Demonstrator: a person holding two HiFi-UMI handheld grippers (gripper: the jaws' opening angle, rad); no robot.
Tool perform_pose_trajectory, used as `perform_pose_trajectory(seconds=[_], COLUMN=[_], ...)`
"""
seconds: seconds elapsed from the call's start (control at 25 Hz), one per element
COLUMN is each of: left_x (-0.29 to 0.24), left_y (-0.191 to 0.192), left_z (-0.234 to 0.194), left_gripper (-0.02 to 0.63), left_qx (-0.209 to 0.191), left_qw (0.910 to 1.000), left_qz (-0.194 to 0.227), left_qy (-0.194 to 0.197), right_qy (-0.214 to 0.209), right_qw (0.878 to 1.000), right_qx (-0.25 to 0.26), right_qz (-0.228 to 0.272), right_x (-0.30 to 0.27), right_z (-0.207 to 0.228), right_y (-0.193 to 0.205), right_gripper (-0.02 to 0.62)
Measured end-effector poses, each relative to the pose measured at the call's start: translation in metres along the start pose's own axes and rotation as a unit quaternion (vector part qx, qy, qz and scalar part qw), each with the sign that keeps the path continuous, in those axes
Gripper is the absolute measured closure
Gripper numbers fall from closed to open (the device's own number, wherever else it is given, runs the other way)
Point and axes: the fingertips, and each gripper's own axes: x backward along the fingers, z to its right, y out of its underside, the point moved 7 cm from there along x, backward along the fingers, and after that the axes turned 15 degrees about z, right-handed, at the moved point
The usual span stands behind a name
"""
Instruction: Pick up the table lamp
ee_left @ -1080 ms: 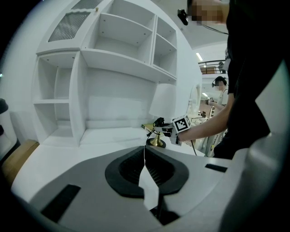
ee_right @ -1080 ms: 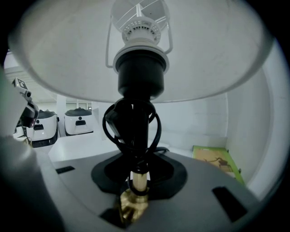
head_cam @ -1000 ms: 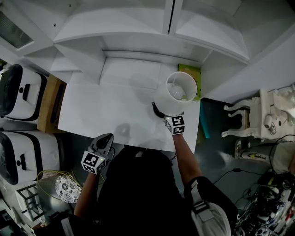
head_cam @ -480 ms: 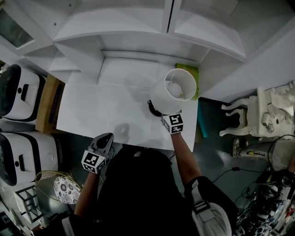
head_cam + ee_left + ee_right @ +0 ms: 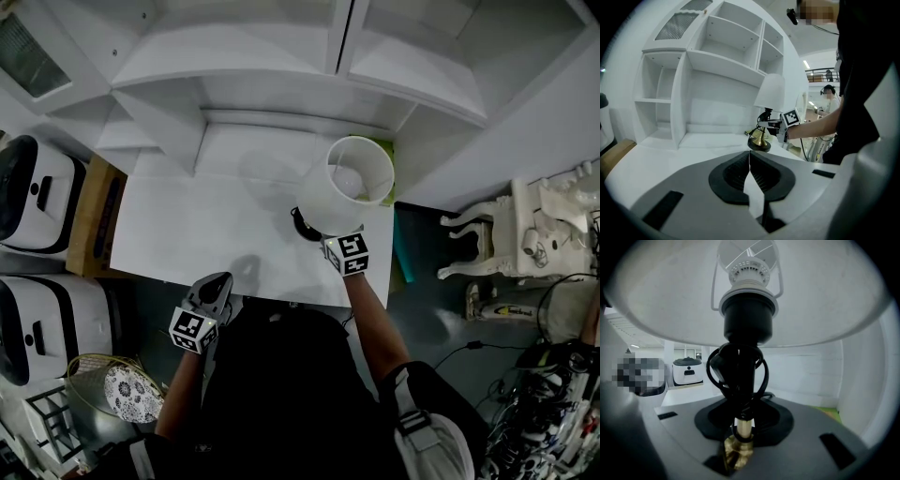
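- Table lamp was clamped by its brass stem in my right hand-held gripper, base above the white counter.
- My left hand-held gripper was closed, empty.

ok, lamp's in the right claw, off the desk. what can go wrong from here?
1. The right claw pinches the lamp only by its thin brass stem; the big shade above may tip it in the grip.
2. The shade is close to the shelf; lifting higher could knock it.
3. The cord looped round the stem might slip loose and snag.
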Motion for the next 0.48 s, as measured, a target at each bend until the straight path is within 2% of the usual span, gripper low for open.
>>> perform_pose_trajectory(seconds=[0.48], left_x=[-0.005], left_y=[0.002], left_z=[-0.009], left_gripper=[0.594], left_qx=[0.014], left_qw=[0.9998], left_qz=[0.017], left_qy=[-0.004], right_qy=[-0.021], right_qw=[1.000], right_qx=[0.011], right_qz=[0.015], right_x=[0.001], right_z=[-0.015], right_y=[-0.057], right_gripper=[0.494])
